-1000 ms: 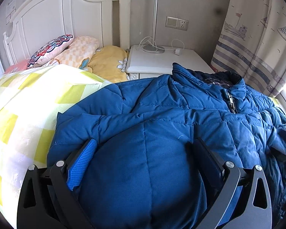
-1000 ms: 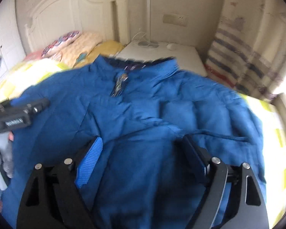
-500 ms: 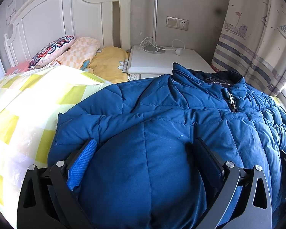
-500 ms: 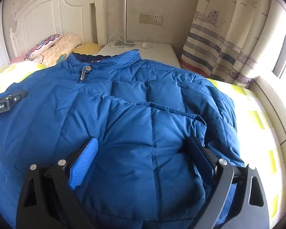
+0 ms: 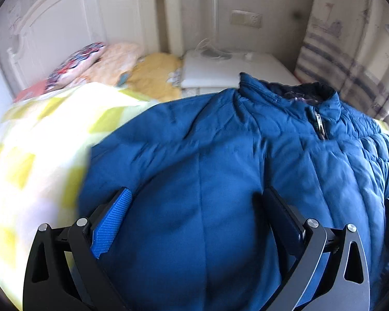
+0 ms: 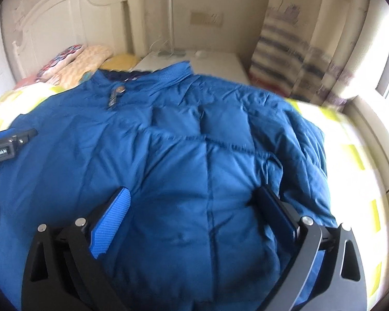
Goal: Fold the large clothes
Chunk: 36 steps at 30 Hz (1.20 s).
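A large blue puffer jacket (image 5: 220, 155) lies spread front-up on the bed, collar and zipper toward the headboard; it also fills the right wrist view (image 6: 194, 155). My left gripper (image 5: 197, 202) is open and hovers over the jacket's left side, near its edge by the quilt. My right gripper (image 6: 194, 199) is open over the jacket's right side, where a sleeve lies folded in. The left gripper's tip (image 6: 10, 142) shows at the left edge of the right wrist view.
The bed has a yellow and white checked quilt (image 5: 39, 134). Pillows (image 5: 111, 62) lie by the white headboard (image 5: 77, 26). A white nightstand (image 5: 233, 70) with a lamp stands behind the jacket. Striped curtains (image 6: 311, 51) hang at the right.
Both grippers have shifted slightly over the jacket and the views are blurred by motion. The jacket lies as before. Both grippers stay open.
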Tool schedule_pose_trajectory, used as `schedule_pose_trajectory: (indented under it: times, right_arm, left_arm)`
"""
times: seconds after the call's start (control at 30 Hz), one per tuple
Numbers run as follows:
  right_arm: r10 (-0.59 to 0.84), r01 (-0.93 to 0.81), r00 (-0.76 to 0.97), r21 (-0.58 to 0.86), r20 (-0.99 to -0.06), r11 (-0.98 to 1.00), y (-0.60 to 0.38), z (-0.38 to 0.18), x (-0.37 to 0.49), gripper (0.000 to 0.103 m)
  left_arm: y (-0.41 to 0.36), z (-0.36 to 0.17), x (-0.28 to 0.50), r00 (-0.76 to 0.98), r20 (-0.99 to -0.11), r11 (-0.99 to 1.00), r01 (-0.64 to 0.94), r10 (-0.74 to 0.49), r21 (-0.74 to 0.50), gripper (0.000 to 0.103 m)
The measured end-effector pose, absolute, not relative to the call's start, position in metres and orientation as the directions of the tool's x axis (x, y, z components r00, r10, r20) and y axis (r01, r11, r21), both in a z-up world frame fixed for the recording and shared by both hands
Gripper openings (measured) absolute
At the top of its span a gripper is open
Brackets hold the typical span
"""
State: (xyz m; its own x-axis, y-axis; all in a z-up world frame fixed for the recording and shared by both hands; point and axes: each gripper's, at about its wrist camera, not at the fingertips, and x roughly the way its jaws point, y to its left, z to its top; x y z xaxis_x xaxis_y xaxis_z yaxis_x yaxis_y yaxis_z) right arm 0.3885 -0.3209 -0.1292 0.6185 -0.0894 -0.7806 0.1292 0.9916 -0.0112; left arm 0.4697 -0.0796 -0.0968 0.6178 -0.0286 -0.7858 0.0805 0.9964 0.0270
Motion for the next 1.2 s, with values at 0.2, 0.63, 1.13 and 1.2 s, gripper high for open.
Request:
schedule_pose_trajectory:
  times: [0.2,0.63,1.13,1.2]
  right_arm:
    - [-0.030,0.103,0.726,0.066,-0.687,0.993,-0.299,-0.086,0.305,0.099]
    - [-0.036,-0.012,0.574,-0.052,-0.818,0.999,-0.258,-0.129,0.241,0.100]
    - [0.009,-0.141,0.603,-0.096,-0.797,0.985,-0.241,-0.148,0.118,0.101]
    - [0.028,-0.144,0.662,-0.091,-0.749,0.985,-0.245,-0.154,0.102,0.101]
  left_arm:
    - [-0.097,-0.061,0.359,0.660,-0.721,0.965,0.258,-0.211,-0.047,0.099]
    - [-0.086,-0.111,0.288,0.555,-0.815,0.969,0.246,-0.166,-0.030,0.099]
    - [-0.087,-0.112,0.169,0.600,-0.787,0.938,0.335,-0.141,0.087,0.099]
    - [-0.092,-0.128,0.157,0.599,-0.794,0.922,0.357,-0.105,0.147,0.099]
